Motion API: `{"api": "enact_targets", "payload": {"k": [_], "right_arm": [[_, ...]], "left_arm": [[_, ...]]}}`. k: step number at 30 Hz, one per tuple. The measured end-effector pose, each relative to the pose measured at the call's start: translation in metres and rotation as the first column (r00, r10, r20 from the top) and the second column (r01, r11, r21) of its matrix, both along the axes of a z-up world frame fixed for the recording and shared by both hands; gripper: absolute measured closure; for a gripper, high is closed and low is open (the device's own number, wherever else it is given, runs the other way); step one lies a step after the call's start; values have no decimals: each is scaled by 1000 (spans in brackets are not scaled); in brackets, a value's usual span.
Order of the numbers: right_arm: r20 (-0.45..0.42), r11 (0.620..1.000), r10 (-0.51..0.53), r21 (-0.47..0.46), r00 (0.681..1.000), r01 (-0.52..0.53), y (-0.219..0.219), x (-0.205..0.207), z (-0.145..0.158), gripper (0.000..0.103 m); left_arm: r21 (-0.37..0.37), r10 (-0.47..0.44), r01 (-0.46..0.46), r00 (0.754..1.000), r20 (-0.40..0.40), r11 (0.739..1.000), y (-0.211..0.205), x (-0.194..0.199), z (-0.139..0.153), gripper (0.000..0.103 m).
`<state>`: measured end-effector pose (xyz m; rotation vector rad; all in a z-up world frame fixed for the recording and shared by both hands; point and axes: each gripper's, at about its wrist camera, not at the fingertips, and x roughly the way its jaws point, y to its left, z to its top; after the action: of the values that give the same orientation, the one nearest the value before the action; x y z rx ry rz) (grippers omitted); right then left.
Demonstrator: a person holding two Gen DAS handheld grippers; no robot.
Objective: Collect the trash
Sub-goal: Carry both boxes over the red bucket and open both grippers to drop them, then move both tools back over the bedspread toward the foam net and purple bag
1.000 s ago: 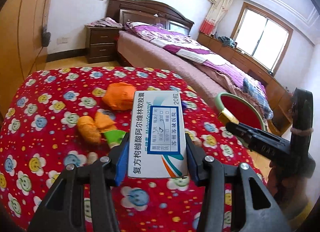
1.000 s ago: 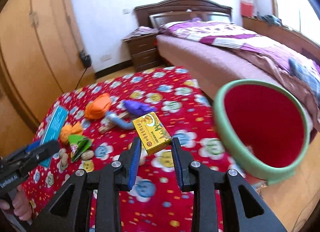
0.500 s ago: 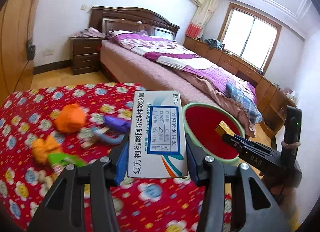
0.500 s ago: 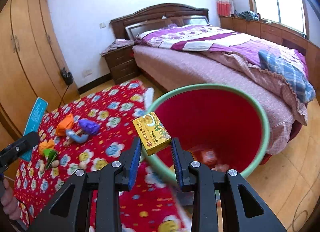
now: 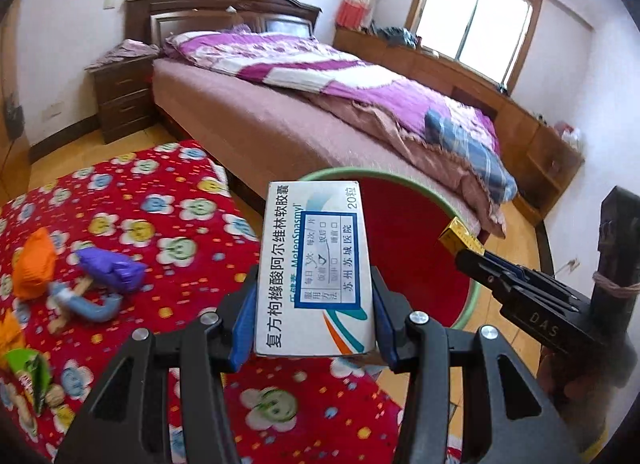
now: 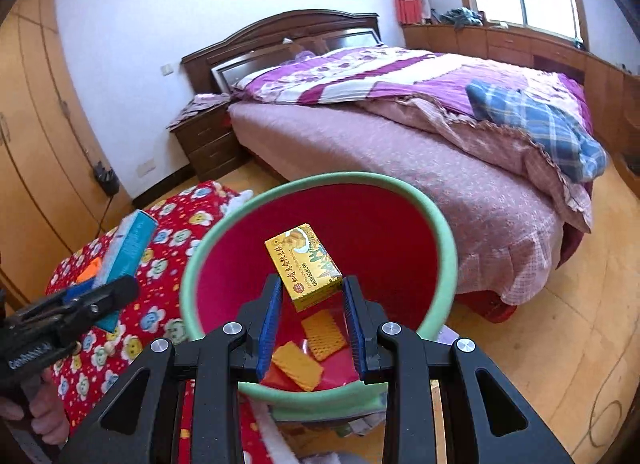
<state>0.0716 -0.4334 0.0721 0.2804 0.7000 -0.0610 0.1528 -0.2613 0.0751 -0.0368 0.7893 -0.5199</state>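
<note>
Left wrist view. Compared with half a second ago, the red bin with the green rim [image 5: 466,306] now sits closer and directly behind the held item, and less of the red flowered counter [image 5: 168,199] is in frame. The left gripper [image 5: 314,314] has its jaws closed on the long sides of a white medicine box [image 5: 314,276], as before. The box's long axis runs along the fingers, pointing away from the camera toward the bin, printed face up. To the right, the right gripper [image 5: 466,246] holds a small yellow box [image 5: 460,238] above the bin's far rim. On the counter lie a purple wrapper [image 5: 110,270], an orange wrapper [image 5: 34,264] and a green wrapper [image 5: 30,374] at the left edge. The bed [image 5: 320,103] stands behind.

Right wrist view. The bin [image 6: 200,256] has come nearer than half a second ago and its opening now fills the centre, with the gripper over its interior rather than its left rim. The right gripper [image 6: 313,314] shows its jaws spread wider than the yellow box [image 6: 306,266]; clear gaps show on both sides, and whether either pad touches the box cannot be told. The box is tilted, its long axis running from upper left to lower right, over the bin's opening. Orange crackers [image 6: 316,338] lie at the bin's bottom. At left, the left gripper [image 6: 102,296] carries the medicine box [image 6: 128,246], seen edge-on, above the counter [image 6: 164,264].
</note>
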Motion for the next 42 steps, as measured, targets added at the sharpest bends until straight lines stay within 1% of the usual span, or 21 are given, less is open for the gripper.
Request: {"api": "enact_targets", "payload": {"k": [8,10,12,15,19,21,26,31,35,37,39,42], "right_arm": [[-26,999,-26,46,999,27,-20,1,-16,71],[-25,997,-28,66,999,29,-23,1,-19,71],[-23,997,-25,79,999,26,-25,1,-20,71],[-20,996,-31,85,999,32,-26,0,-21,70],[-20,995,-34,98,999,36,-27,-3,-22,67],[-13,994,-34,103,999,35,-26,-5,-21,65],[3,993,-28,114,1000,28,-22,-7,-18,64],[26,994,-6,112,1000,3,-10,-12,-10,58],[46,993,16,116,999,-21,-1,-14,-4,57],[55,993,24,111,998,-30,6,-16,-1,51],[62,993,35,111,998,-41,13,-18,2,49],[60,992,56,110,997,-62,25,-20,4,48]], "left_arm": [[37,-67,69,997,-39,997,-33,8,-14,53],[48,-65,67,997,-42,997,-37,9,-15,52],[55,-58,61,997,-43,997,-38,10,-17,46],[46,-47,50,998,-51,998,-37,12,-20,46],[21,-22,24,998,-60,1000,-27,13,-20,46],[21,-13,15,998,-62,1000,-22,12,-19,46],[22,12,-11,998,-56,1000,-6,5,-13,46],[18,37,-36,998,-46,999,13,-3,-5,46],[14,63,-62,997,-32,998,29,-9,1,46],[12,79,-79,997,-25,997,39,-13,4,46],[10,96,-96,995,-20,995,48,-18,6,46],[13,119,-119,993,-16,993,61,-22,7,46]]}}
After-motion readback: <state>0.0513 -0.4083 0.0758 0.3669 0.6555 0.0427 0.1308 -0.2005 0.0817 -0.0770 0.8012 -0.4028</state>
